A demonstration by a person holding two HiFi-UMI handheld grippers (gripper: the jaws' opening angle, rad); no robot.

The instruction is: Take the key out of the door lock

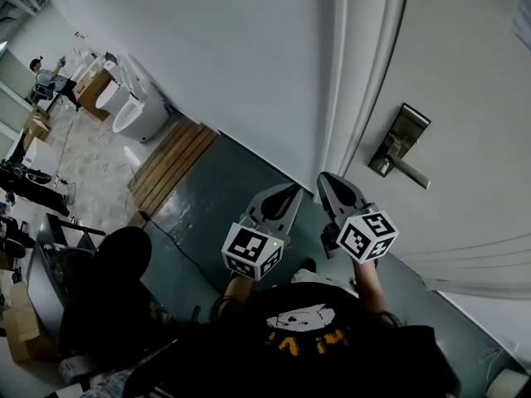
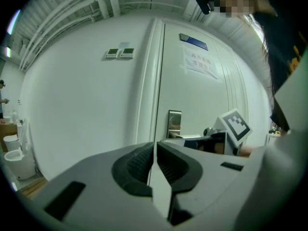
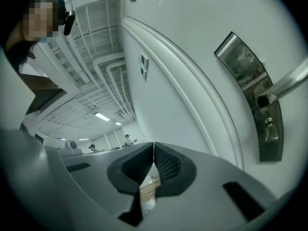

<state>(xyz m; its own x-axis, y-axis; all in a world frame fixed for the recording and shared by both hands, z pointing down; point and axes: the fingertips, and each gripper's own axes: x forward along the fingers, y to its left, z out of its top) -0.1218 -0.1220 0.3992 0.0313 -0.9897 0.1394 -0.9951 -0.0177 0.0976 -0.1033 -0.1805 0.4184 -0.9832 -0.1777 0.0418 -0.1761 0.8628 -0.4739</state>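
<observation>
The white door (image 1: 465, 98) fills the right of the head view, with a metal lock plate (image 1: 400, 142) and lever handle (image 1: 411, 172) on it. In the right gripper view the lock plate (image 3: 250, 93) stands at the right with the lever (image 3: 288, 83) and a small keyhole fitting (image 3: 268, 124) below it; I cannot make out a key. My left gripper (image 1: 292, 191) and right gripper (image 1: 325, 179) hang side by side short of the door, both shut and empty. Their jaws meet in the left gripper (image 2: 155, 146) and right gripper (image 3: 153, 148) views. The lock plate (image 2: 174, 124) lies ahead of the left one.
A white wall and the door frame (image 1: 348, 98) stand left of the door. White toilets (image 1: 133, 98), wooden boards (image 1: 170, 164) and cardboard boxes (image 1: 91, 89) lie at the far left, a person (image 1: 43, 75) beyond them. A paper notice (image 2: 199, 61) hangs on the door.
</observation>
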